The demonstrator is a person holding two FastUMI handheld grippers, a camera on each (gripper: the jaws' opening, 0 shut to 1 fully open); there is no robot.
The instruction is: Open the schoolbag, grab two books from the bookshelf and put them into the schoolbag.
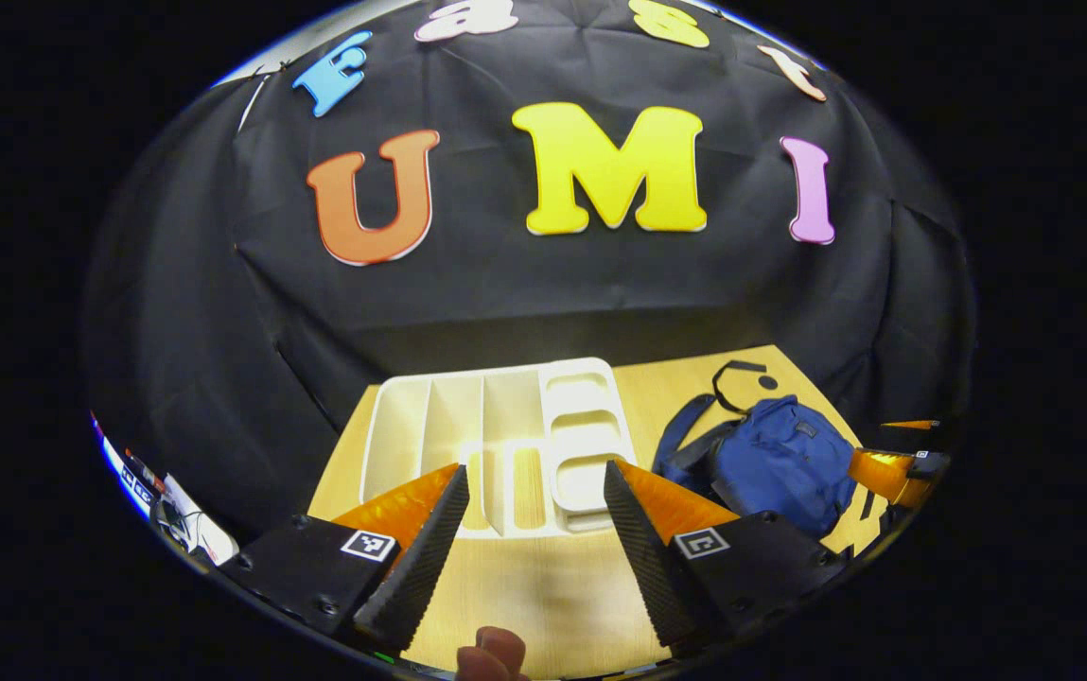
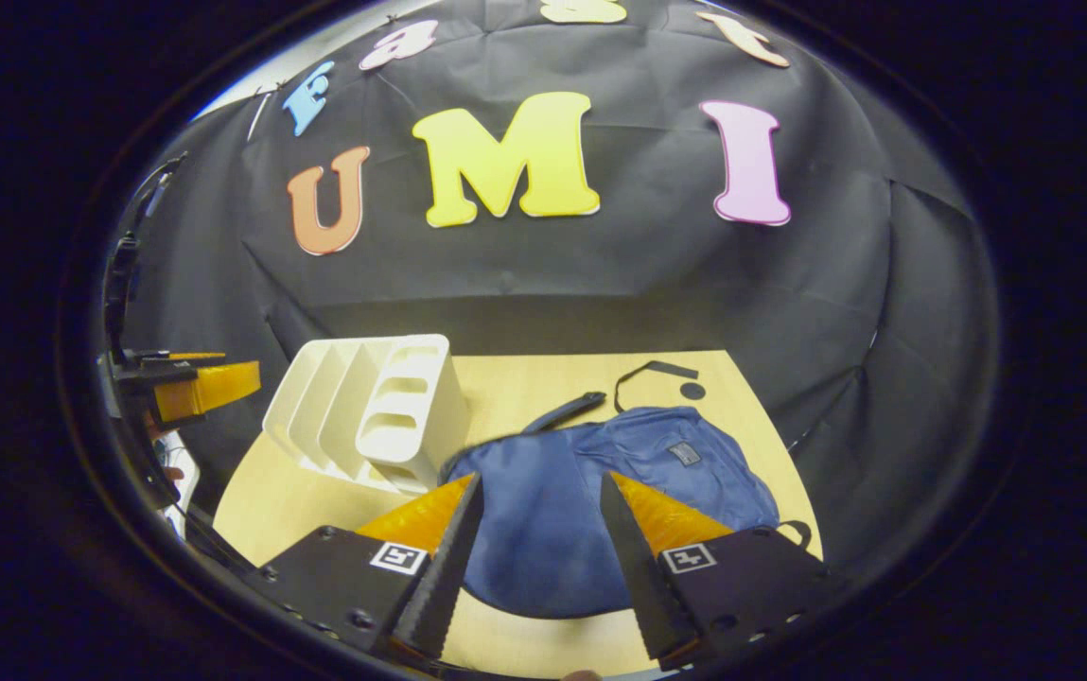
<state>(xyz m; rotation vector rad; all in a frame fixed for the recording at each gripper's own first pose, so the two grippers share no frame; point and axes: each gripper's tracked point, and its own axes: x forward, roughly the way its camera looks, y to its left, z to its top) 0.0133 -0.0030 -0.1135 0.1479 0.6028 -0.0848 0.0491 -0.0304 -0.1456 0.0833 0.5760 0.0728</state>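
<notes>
Schoolbag lies flat and limp on the table, just beside the white bookshelf. Both my grippers, left and right, hang spread and empty. Soft cloth will bunch, so I'd pinch near the zipper.

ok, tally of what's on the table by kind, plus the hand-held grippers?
White bookshelf: 1
Blue schoolbag: 1
Hand-held grippers: 2, left hand-held gripper and right hand-held gripper, both open
Wooden table: 1
Books visible in the bookshelf: 0
Total: 5
</notes>
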